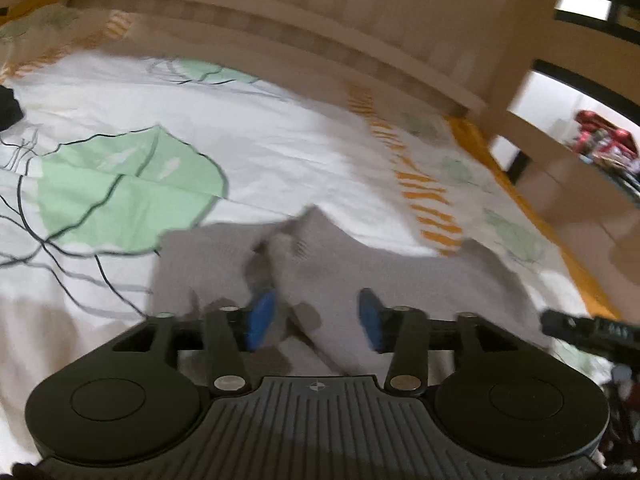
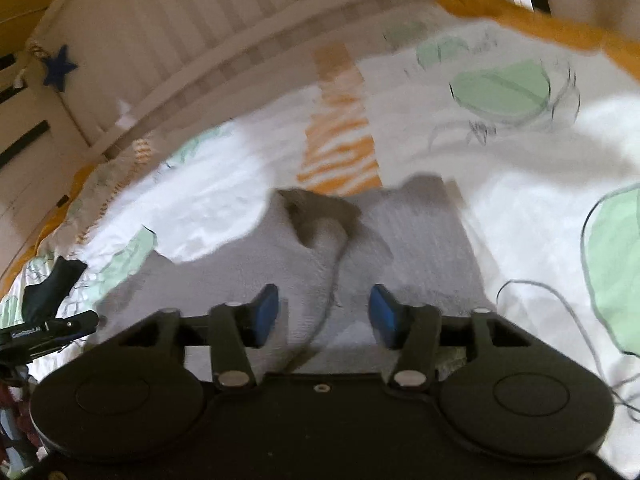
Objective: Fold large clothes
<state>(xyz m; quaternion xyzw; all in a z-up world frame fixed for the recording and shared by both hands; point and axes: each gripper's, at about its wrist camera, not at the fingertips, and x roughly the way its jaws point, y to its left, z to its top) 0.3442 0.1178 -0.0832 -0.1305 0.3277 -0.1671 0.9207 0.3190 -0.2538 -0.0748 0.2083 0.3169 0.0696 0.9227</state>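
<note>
A grey garment [image 1: 360,264] lies bunched and partly folded on the bed, with a raised fold at its far edge. In the left wrist view my left gripper [image 1: 316,320] hovers over its near part, blue pads [image 1: 262,320] apart, and cloth shows in the gap without being pinched. The right wrist view shows the same grey garment [image 2: 420,240], a ridge of it running between the jaws of my right gripper [image 2: 325,315]. Those blue pads [image 2: 384,316] also stand apart and press on nothing. Both views are blurred.
The bed sheet [image 1: 260,140] is white with green leaves and orange stripes. A pale slatted bed rail [image 1: 280,12] runs along the far side. A thin grey cable [image 2: 560,300] lies on the sheet at right. A dark item [image 1: 8,108] sits at the left edge.
</note>
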